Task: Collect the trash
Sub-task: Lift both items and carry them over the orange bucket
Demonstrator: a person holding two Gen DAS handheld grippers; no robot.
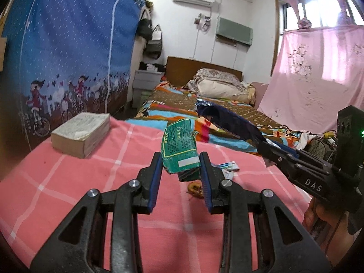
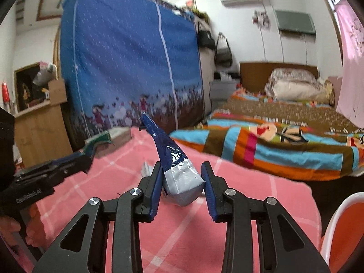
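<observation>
Your left claw (image 1: pixel 180 169) is clamped on the green box (image 1: pixel 179 146), lifted above the pink cloth (image 1: pixel 68 182). Your right claw (image 2: pixel 182 179) grips the blue wrapper (image 2: pixel 175 161) over that cloth. Peel (image 1: pixel 195 189) and scraps (image 1: pixel 227 167) lie on it; a book (image 1: pixel 82 132) rests at its far left.

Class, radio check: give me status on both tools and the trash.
Left tool shut on green box. Right tool shut on blue wrapper. Peel, small packet left on pink cloth.

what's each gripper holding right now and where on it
The left gripper clamps the green carton at its near end. The right gripper clamps the dark blue wrapper at its silver near end.
</observation>
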